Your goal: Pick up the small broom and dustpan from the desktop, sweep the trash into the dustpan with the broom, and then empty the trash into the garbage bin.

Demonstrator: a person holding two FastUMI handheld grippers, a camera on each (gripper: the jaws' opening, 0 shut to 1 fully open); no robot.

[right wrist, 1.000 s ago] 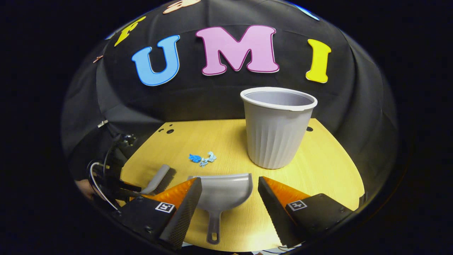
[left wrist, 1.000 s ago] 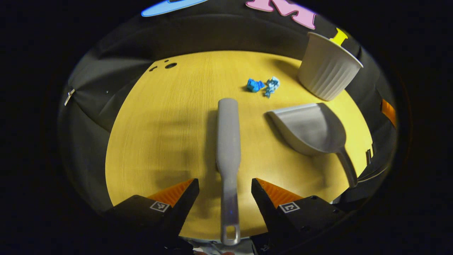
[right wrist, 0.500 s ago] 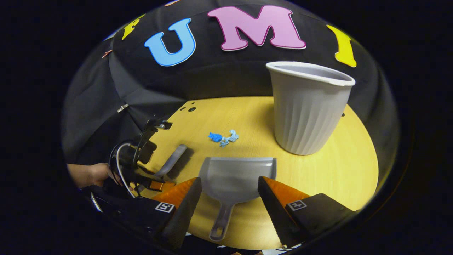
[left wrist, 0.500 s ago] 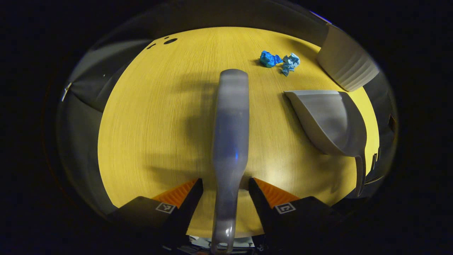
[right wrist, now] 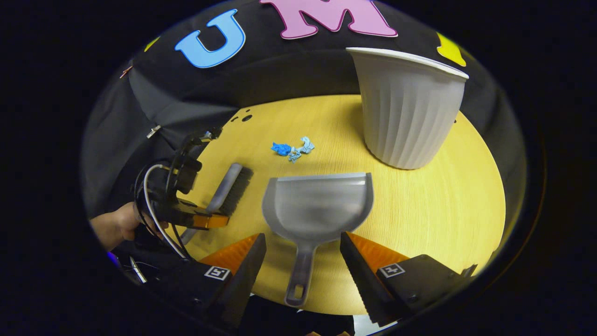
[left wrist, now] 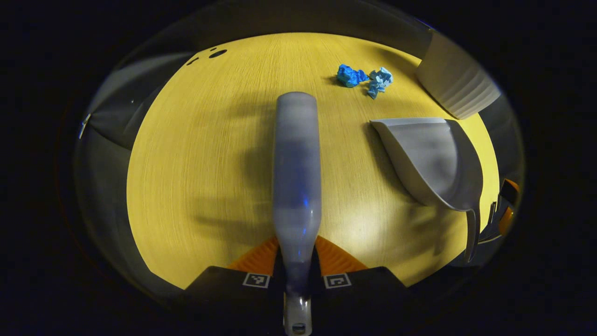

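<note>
The grey broom (left wrist: 297, 163) lies on the yellow desktop (left wrist: 200, 154) and my left gripper (left wrist: 297, 254) is shut on its handle. Seen from the right gripper view, that broom (right wrist: 228, 186) has dark bristles and the left gripper (right wrist: 205, 219) clamps its handle, held by a hand (right wrist: 116, 224). The grey dustpan (right wrist: 317, 207) lies flat, its handle pointing toward me between the fingers of my open right gripper (right wrist: 303, 242), which do not touch it. Crumpled blue paper trash (right wrist: 293, 149) lies beyond the dustpan (left wrist: 433, 158). The same trash (left wrist: 364, 77) sits ahead and right of the broom.
A white ribbed garbage bin (right wrist: 406, 107) stands upright at the back right of the table; its side (left wrist: 454, 88) is beyond the dustpan. Small dark holes (right wrist: 245, 116) mark the table's far left. The desktop's front edge is close under my right gripper.
My left gripper has shut on the broom handle after moving forward over it. My right gripper has moved closer and lower, so the dustpan handle now lies between its open fingers.
</note>
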